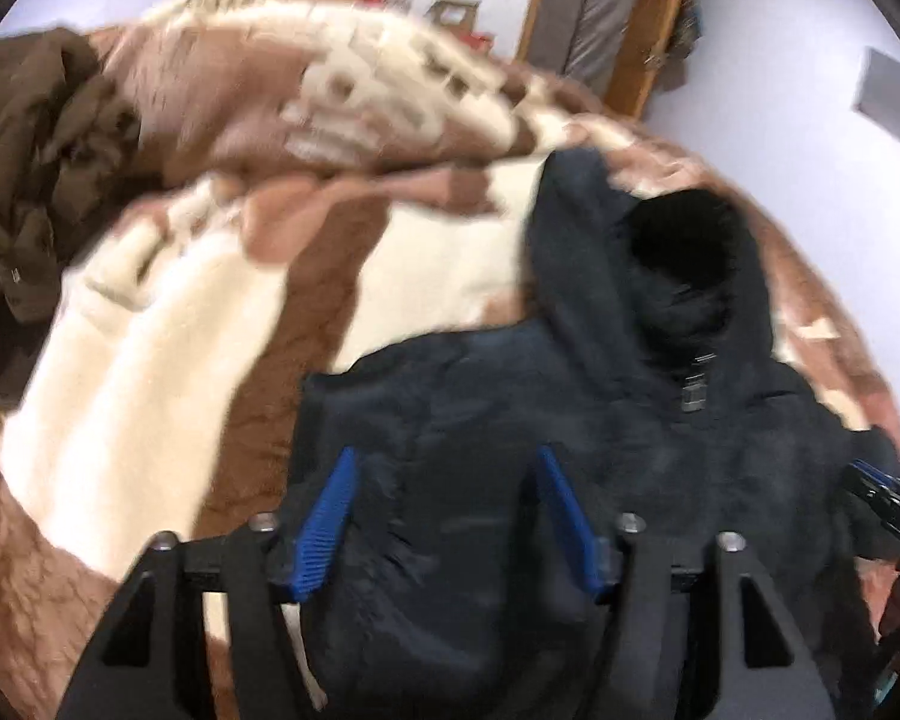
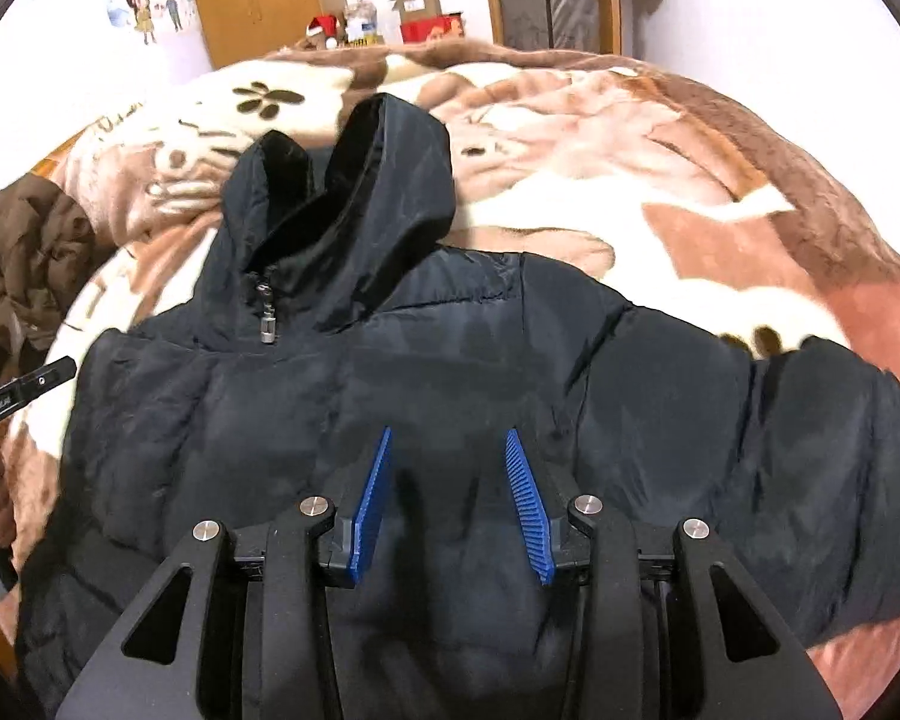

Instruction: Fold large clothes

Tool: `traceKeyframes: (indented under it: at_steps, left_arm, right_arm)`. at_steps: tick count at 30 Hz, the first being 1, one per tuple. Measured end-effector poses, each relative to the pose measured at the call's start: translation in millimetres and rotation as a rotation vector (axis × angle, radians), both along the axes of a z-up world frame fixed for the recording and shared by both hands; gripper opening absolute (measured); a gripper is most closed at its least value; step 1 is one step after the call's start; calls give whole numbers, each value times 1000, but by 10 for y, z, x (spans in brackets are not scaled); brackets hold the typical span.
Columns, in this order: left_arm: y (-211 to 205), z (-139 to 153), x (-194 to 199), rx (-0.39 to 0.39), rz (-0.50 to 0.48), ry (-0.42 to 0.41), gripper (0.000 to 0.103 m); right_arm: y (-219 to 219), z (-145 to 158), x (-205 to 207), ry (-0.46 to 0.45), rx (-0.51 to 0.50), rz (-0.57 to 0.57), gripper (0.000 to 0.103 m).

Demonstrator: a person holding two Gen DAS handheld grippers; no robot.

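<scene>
A dark navy hooded puffer jacket (image 2: 450, 372) lies front up on the bed, zipped, with its hood (image 2: 384, 180) toward the far side. One sleeve (image 2: 822, 468) stretches to the right. My right gripper (image 2: 447, 438) is open above the jacket's chest, holding nothing. My left gripper (image 1: 444, 456) is open above the jacket's (image 1: 510, 420) left side, holding nothing. The left wrist view is motion-blurred. The left gripper's body shows at the left edge of the right wrist view (image 2: 24, 390).
A brown, pink and cream patterned blanket (image 2: 630, 168) covers the bed. A crumpled brown jacket (image 1: 42, 168) lies at the bed's left side. Wooden doors, boxes and a wall sticker stand behind the bed.
</scene>
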State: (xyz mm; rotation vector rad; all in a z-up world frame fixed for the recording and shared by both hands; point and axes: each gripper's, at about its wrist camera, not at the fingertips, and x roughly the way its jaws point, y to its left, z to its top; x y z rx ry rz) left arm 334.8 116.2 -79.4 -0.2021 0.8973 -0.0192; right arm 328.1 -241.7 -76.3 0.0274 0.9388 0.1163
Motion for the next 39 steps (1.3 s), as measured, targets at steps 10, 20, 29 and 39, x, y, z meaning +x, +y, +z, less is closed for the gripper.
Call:
traceKeyframes:
  at_steps: [10, 20, 29, 39]
  left_arm:
    - [-44, -453, 172, 6, -3, 84, 52]
    - [-152, 34, -459, -37, -78, -18, 47]
    - [-267, -240, -427, -10, -52, 80, 46]
    - [-607, 464, -1501, -41, -111, -24, 46]
  right_arm:
    - [-90, -430, 302, 98, 4, -3, 39]
    - [-163, -95, -338, 35, 26, 11, 39]
    - [-310, -240, -341, 91, 44, -15, 40]
    - [-575, 431, -1485, -28, 161, -76, 41]
